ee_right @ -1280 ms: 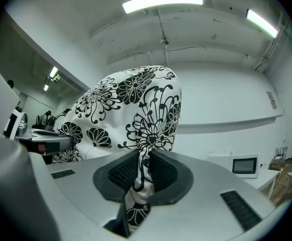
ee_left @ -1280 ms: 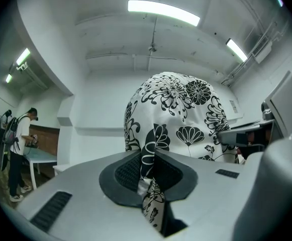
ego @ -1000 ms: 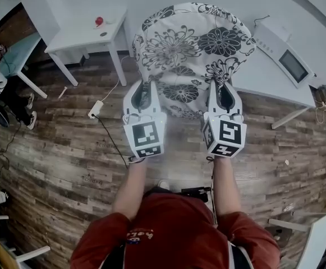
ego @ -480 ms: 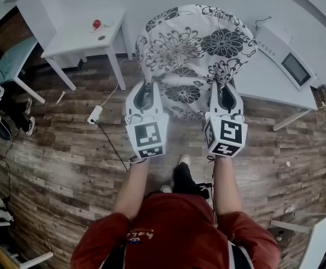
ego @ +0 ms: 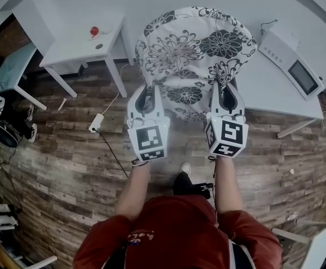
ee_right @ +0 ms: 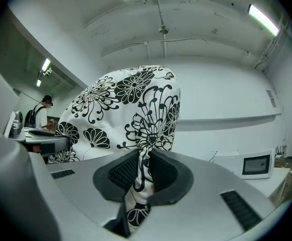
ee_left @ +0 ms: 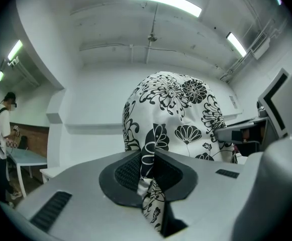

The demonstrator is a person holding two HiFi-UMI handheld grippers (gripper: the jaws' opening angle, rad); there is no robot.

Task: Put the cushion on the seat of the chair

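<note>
Shoe [ego: 185,168] farther forward than before; cushion [ego: 191,49] fast in left hand-held gripper [ego: 147,87] and right hand-held gripper [ego: 225,86].

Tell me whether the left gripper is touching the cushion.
Touching. The left gripper view shows the left gripper with its fingers closed on a fold of the cushion, the flowered cloth pinched between them.

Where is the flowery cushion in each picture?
Head view: cushion, top middle, held up.
Left gripper view: cushion, in the centre, its edge pinched in the jaws.
Right gripper view: cushion, left of centre, its edge pinched in the jaws.
Shared landmark: the white microwave, right of the cushion in the head view and at the lower right in the right gripper view.
</note>
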